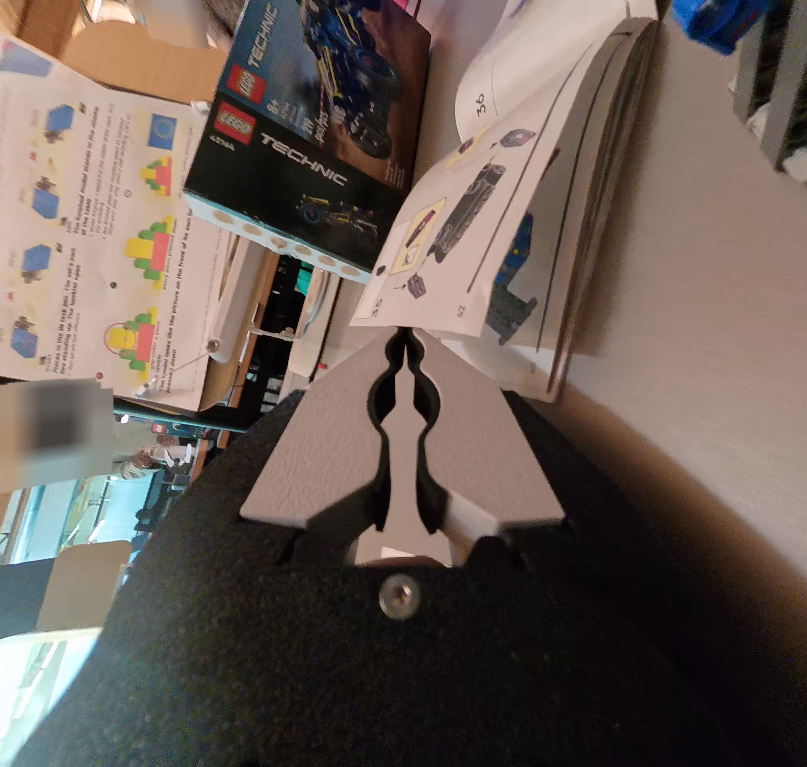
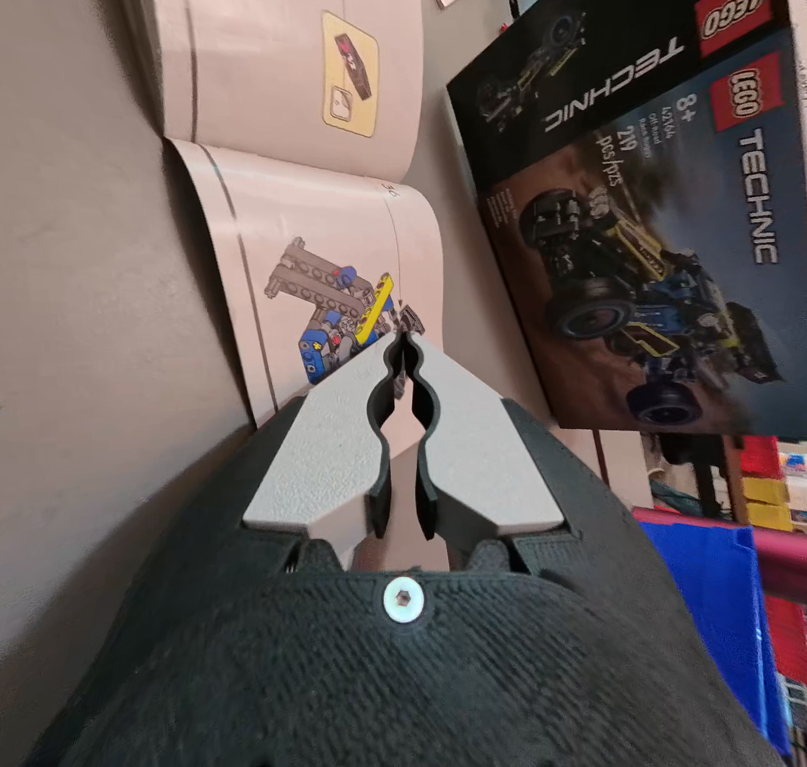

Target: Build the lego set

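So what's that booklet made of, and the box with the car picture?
The booklet looks like thin paper with a slight sheen: its pages curl and fan at the edge. The box looks like printed cardboard, smooth and a bit glossy, with stiff flat faces and sharp corners.

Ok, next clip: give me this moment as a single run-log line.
left gripper: shut on lifted booklet page | right gripper: shut, tips over open instruction booklet | toy set box beside booklet

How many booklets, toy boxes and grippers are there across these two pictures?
Instruction booklet: 1
Toy box: 1
Grippers: 2, the left gripper and the right gripper
Total: 4
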`<action>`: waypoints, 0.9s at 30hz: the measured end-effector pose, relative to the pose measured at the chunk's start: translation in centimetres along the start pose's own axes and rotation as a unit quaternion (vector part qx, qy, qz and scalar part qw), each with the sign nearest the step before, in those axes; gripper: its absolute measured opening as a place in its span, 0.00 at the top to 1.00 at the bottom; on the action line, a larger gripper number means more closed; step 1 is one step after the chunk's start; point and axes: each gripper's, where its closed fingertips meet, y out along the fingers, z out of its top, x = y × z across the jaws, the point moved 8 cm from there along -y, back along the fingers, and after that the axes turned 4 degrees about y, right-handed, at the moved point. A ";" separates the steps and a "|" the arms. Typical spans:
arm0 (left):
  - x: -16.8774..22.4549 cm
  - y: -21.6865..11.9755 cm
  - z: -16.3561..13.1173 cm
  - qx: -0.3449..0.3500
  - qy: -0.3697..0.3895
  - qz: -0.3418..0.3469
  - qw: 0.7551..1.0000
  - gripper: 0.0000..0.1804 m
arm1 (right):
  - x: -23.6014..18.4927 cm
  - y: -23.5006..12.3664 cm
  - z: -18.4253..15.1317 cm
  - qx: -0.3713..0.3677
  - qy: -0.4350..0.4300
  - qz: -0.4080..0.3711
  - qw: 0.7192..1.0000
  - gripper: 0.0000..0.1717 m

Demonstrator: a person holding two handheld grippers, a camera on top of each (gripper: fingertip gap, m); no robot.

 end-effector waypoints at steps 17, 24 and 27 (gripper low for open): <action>0.0 -0.1 0.1 0.014 0.005 0.012 1.000 1.00 | 3.6 -2.9 -2.2 0.070 0.094 -0.046 0.992 1.00; -0.1 -0.1 0.1 0.014 0.006 0.015 1.000 1.00 | 5.1 -3.2 -3.4 0.055 0.104 -0.185 0.976 1.00; -0.1 -0.1 0.1 0.014 0.007 0.017 1.000 1.00 | 5.4 -2.9 -3.4 0.107 0.141 -0.189 0.966 1.00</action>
